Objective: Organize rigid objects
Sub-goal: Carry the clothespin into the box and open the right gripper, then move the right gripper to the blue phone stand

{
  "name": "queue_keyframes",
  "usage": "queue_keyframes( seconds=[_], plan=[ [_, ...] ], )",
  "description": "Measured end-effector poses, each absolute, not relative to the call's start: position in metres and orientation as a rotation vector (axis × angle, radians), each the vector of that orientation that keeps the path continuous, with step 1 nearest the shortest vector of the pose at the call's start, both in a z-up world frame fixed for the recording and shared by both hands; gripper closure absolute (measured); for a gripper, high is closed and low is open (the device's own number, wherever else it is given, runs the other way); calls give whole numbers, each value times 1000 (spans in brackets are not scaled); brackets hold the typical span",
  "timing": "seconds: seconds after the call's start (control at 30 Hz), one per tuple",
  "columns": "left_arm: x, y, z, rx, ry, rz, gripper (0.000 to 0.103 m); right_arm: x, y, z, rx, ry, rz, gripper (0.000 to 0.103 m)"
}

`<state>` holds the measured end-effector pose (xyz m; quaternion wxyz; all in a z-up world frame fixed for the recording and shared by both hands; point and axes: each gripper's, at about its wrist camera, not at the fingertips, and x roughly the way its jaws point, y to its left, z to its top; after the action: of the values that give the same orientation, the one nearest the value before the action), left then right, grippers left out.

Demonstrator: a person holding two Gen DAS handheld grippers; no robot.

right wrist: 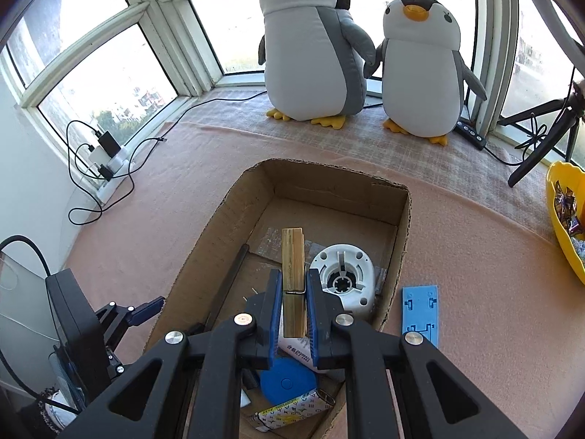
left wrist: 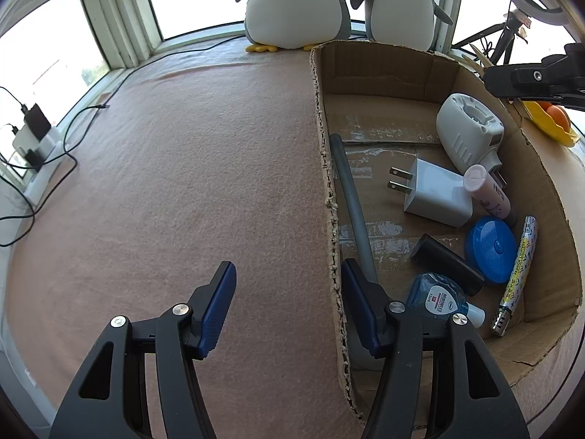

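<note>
A cardboard box stands on the pink cloth. It holds a white plug charger, a white round device, a blue lid, a black cylinder, a grey rod, a lighter and a small blue bottle. My right gripper hangs over the box, shut on a wooden clothespin that points forward. My left gripper straddles the box's left wall with its jaws wide apart. One finger is inside the box and the other over the cloth.
A blue plastic plate lies on the cloth right of the box. A yellow bowl sits at the far right. Two plush penguins stand behind the box by the window. Cables and a power strip lie at left, a tripod at right.
</note>
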<state>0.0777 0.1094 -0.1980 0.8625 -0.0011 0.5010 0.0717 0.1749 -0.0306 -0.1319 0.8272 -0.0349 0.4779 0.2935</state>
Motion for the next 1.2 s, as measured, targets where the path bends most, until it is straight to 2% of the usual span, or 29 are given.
queue_keyframes(
  seconds=[0.57,0.73,1.2],
  plan=[
    [77,110,-199,-3,1050,150,43,181,-12,-141,-125,1023,614,91],
    [77,110,-199,-4,1050,150,43,180,-11,-140,-138,1012,613,77],
    [77,110,-199,-3,1049,150,43,178,-13,-134,-155,991,608,56]
  ],
)
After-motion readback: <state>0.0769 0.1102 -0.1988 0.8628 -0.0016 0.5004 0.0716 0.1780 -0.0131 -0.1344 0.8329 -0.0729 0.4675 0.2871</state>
